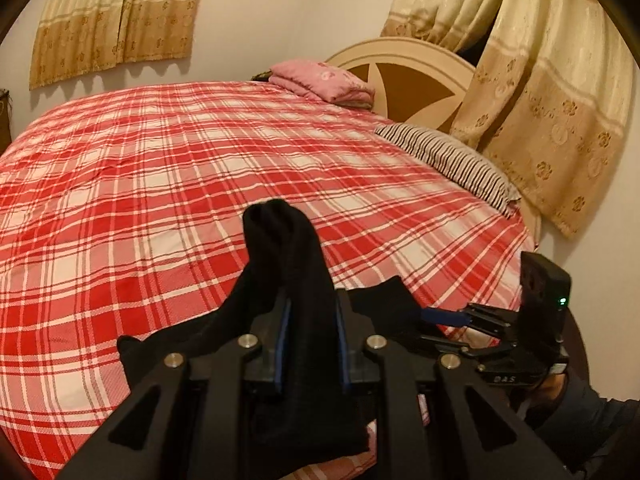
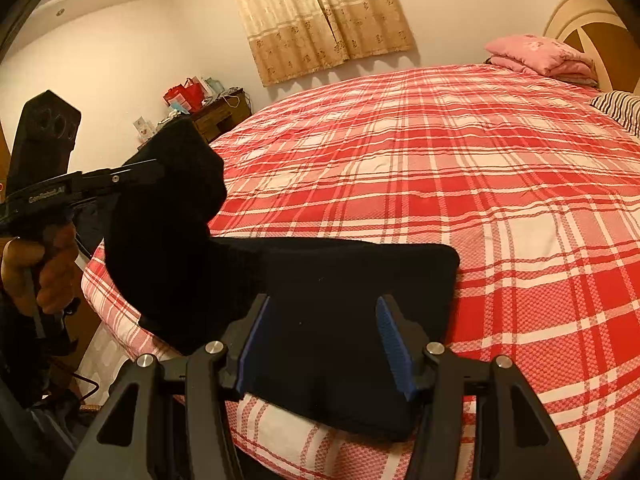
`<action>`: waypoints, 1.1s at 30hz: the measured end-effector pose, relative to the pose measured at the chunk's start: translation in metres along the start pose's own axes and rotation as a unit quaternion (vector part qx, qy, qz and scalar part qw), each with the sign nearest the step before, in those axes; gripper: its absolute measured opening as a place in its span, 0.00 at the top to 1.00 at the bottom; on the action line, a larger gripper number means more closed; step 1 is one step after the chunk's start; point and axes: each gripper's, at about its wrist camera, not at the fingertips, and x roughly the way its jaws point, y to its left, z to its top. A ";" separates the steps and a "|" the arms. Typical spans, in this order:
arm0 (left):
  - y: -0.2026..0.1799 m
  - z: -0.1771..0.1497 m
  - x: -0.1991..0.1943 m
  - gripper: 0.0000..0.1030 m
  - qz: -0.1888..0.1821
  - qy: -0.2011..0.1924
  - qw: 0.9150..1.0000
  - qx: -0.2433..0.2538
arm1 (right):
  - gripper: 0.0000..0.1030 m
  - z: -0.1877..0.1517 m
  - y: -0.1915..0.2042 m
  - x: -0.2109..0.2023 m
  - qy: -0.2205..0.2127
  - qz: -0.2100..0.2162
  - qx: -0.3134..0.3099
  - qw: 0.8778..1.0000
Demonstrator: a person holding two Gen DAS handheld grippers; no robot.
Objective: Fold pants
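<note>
The black pants [image 2: 352,272] lie at the near edge of a bed [image 2: 480,200] covered in red and white plaid. My right gripper [image 2: 322,304] stands half wide. A flat folded panel of the pants fills the gap, and both blue pads bear on it. Fabric spreads past both fingers. My left gripper [image 1: 312,300] is shut on a bunched end of the pants [image 1: 280,240], which sticks up beyond its tips. In the right wrist view the left gripper [image 2: 152,168] is raised at the left, with the fabric hanging from it. The right gripper [image 1: 432,315] shows low at the right.
A folded pink blanket [image 1: 320,80] and a striped pillow [image 1: 452,160] lie by the round headboard [image 1: 412,76]. Beige curtains [image 1: 540,120] hang close to the pillow. A wooden nightstand [image 2: 220,114] with red bags stands beyond the bed. A person's hand [image 2: 40,268] grips the left handle.
</note>
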 end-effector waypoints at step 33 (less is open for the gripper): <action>-0.035 0.006 0.049 0.81 -0.002 0.057 0.998 0.020 | 0.46 -0.005 -0.018 0.003 -0.016 0.002 0.026 1.000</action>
